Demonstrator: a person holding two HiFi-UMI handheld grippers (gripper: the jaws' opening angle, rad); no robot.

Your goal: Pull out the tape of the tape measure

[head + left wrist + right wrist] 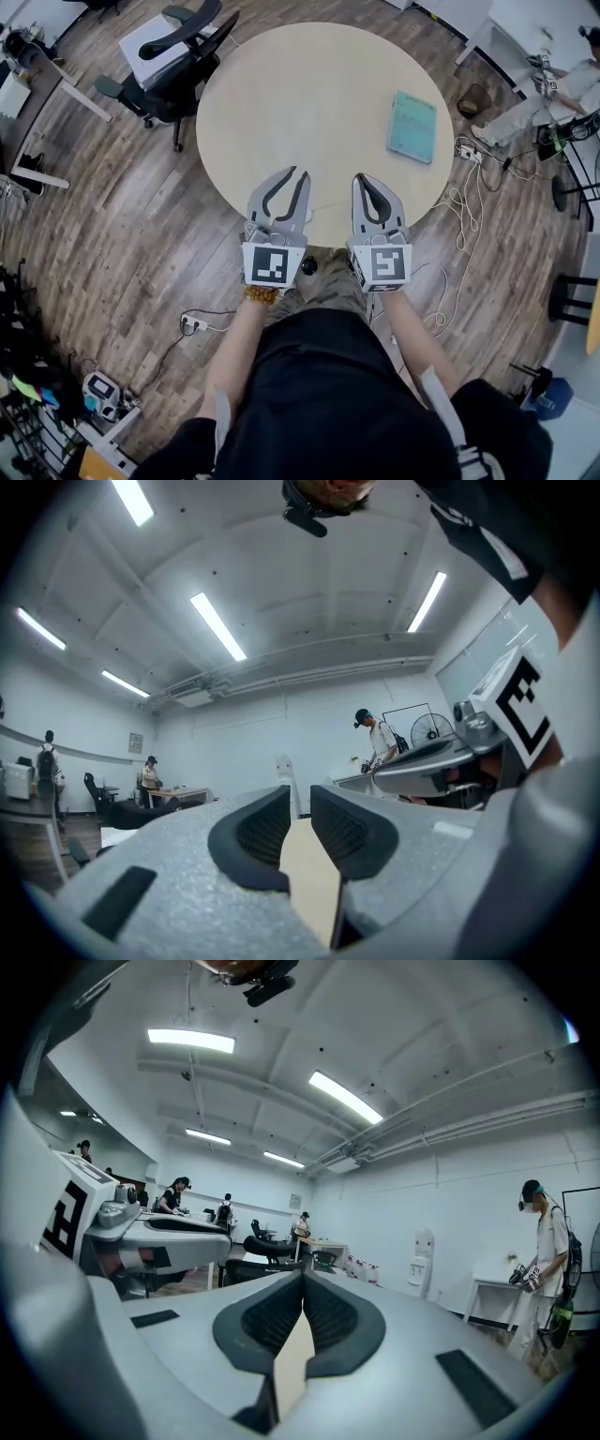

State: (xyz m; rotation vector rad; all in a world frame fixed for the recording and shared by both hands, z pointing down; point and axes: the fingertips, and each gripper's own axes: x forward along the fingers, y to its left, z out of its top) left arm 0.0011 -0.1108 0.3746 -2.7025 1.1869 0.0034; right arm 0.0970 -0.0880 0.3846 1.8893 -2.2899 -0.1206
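No tape measure shows in any view. In the head view both grippers reach over the near edge of the round beige table [309,103], side by side and pointing away from me. My left gripper [297,174] has a narrow gap between its jaws and nothing in it; the left gripper view [300,797] shows only the tabletop through that gap. My right gripper [362,178] is shut with its tips touching and nothing held, and in the right gripper view [303,1281] its pads meet at the front.
A teal notebook [412,127] lies flat on the table's right side. An office chair [178,52] stands by the table's far left. Cables and a power strip [466,150] lie on the wooden floor at right. People stand at desks farther off [548,1241].
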